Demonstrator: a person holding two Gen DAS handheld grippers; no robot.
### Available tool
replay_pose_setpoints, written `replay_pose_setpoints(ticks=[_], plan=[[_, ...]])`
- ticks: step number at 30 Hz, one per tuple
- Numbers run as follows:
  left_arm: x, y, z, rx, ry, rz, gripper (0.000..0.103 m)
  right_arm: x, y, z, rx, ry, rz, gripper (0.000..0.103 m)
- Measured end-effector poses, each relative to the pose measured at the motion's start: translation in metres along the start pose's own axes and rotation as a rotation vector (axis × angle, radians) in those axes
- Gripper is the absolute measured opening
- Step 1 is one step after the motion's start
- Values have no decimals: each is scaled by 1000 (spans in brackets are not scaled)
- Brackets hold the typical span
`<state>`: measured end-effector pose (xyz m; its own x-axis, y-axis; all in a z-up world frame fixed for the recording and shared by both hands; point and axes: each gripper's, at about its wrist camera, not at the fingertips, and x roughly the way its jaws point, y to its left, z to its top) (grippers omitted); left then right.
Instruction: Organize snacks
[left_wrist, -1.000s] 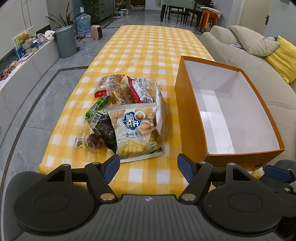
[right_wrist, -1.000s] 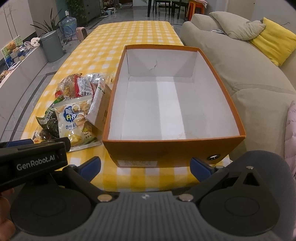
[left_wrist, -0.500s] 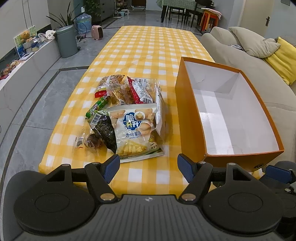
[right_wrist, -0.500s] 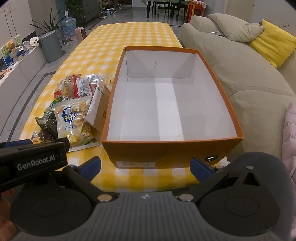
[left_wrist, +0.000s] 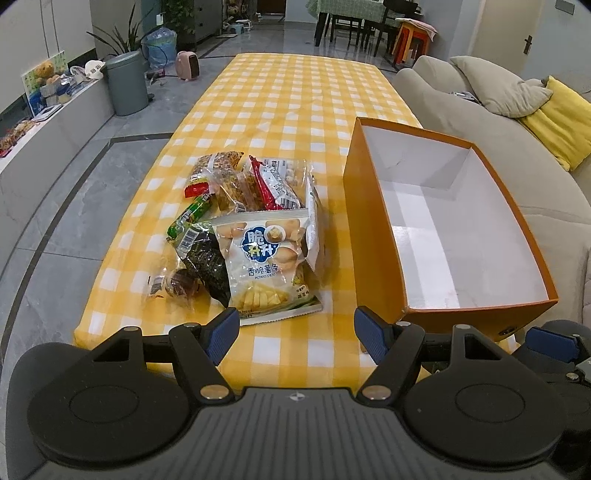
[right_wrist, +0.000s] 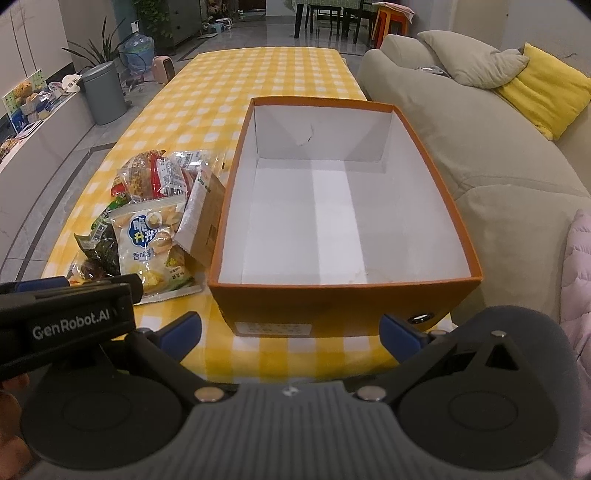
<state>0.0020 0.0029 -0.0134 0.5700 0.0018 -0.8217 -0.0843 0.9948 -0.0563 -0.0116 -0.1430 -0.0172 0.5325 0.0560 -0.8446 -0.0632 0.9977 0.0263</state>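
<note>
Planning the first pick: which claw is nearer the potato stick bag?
Left. The left claw sits just short of the bag; the right claw faces the box, bag off to its left.

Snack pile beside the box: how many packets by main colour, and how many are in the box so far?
White potato-stick bag: 1
Dark seaweed packet: 1
Green stick: 1
Red-and-clear packets: at least 2
Clear brown-sweet packet: 1
Upright pale pouch: 1
In the box: 0
Total: at least 7, all on the table.
</note>
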Motion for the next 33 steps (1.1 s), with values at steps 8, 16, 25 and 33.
replay_pose_setpoints(ticks=[8, 16, 25, 33], plan=[[-1, 0, -1, 1, 3, 10, 83, -1, 3, 0, -14, -6, -19, 100], [-1, 3, -1, -5, 9, 5, 83, -1, 3, 0, -17, -7, -21, 100], [-10, 57, 16, -113, -29, -35, 83, -20, 11, 2, -38, -175, 85, 100], [6, 117, 20, -264, -36, 55, 83, -28, 49, 7, -160, -326, 155, 75]])
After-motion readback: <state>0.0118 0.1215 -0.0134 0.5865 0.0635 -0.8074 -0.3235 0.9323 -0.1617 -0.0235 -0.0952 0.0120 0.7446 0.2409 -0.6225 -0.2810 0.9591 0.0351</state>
